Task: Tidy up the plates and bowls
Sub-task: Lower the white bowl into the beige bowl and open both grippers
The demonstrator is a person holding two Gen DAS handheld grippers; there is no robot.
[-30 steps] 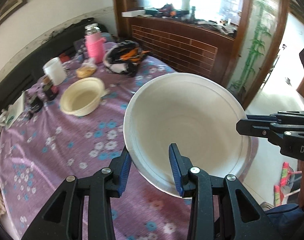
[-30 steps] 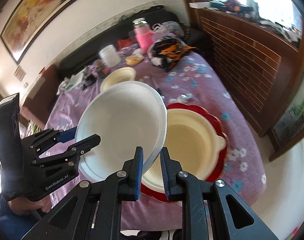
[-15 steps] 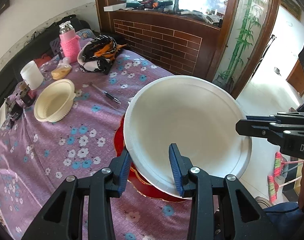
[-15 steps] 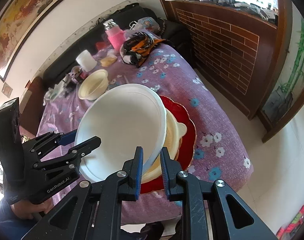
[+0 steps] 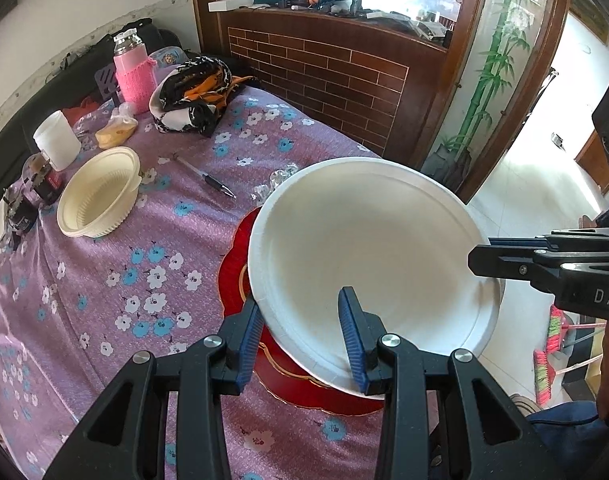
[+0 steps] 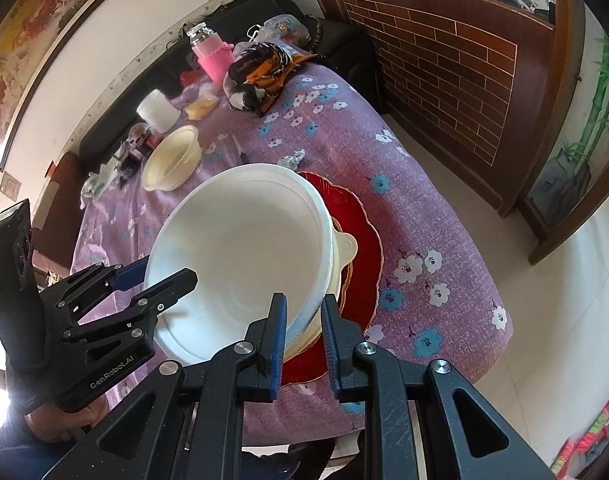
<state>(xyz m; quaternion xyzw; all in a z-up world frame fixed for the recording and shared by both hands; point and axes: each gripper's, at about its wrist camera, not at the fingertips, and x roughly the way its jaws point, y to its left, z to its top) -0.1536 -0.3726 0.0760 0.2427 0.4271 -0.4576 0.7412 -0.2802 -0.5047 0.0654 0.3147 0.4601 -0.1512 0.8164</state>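
A large white plate (image 5: 368, 256) is held tilted in the air between both grippers. My left gripper (image 5: 304, 340) is shut on its near rim; it also shows in the right wrist view (image 6: 144, 280). My right gripper (image 6: 302, 332) is shut on the opposite rim of the white plate (image 6: 240, 252). Below the plate sits a red plate (image 6: 362, 264) carrying a cream bowl (image 6: 344, 246) with a tab handle. The red plate (image 5: 232, 264) is mostly hidden in the left wrist view. A second cream bowl (image 5: 100, 192) stands further back on the table.
The table has a purple flowered cloth (image 5: 124, 280). At the back are a pink bottle (image 5: 132, 72), a white cup (image 5: 56, 140), a black-and-orange cloth (image 5: 196, 92), a pen (image 5: 208, 178) and small clutter. A brick-patterned wooden cabinet (image 6: 456, 60) stands beyond the table's edge.
Both grippers have carried the white plate up and back from the table. The red plate and the bowl on it now show further below and smaller.
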